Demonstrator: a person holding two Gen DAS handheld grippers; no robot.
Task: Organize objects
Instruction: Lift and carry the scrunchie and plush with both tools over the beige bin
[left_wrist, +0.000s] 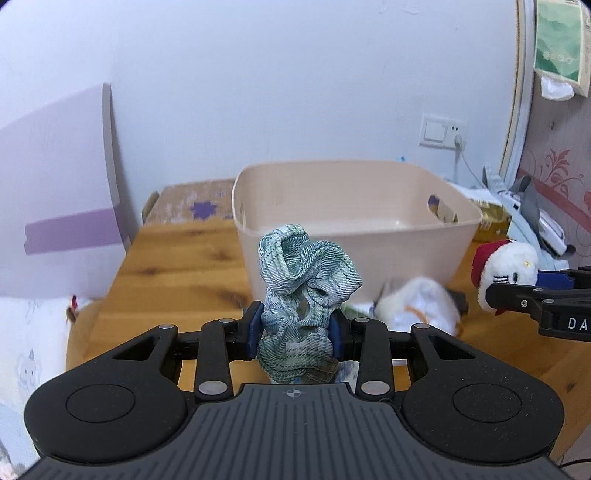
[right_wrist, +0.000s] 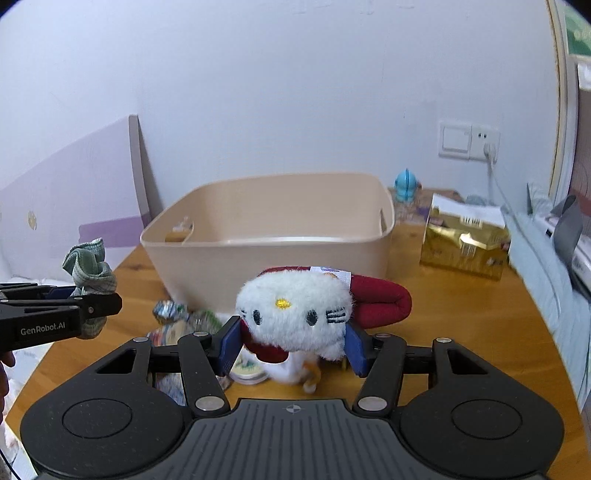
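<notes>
My left gripper (left_wrist: 295, 334) is shut on a crumpled green-and-white cloth (left_wrist: 304, 280) and holds it above the wooden table (left_wrist: 177, 266), in front of the empty beige plastic bin (left_wrist: 354, 192). It also shows in the right wrist view (right_wrist: 88, 301) with the cloth (right_wrist: 88, 266). My right gripper (right_wrist: 293, 345) is shut on a white cat plush with red trim (right_wrist: 295, 312), lifted above the table (right_wrist: 461, 314) before the bin (right_wrist: 266, 236). The plush also shows in the left wrist view (left_wrist: 506, 266), held by the right gripper (left_wrist: 517, 291).
Small items lie on the table under the grippers: a white plush (left_wrist: 417, 306), foil-wrapped pieces (right_wrist: 168, 310), a round tin (right_wrist: 247, 367). A gold bag (right_wrist: 463, 240), a blue figure (right_wrist: 405, 184) and folded fabric (right_wrist: 546, 258) stand right of the bin. A purple-striped board (left_wrist: 66, 199) leans left.
</notes>
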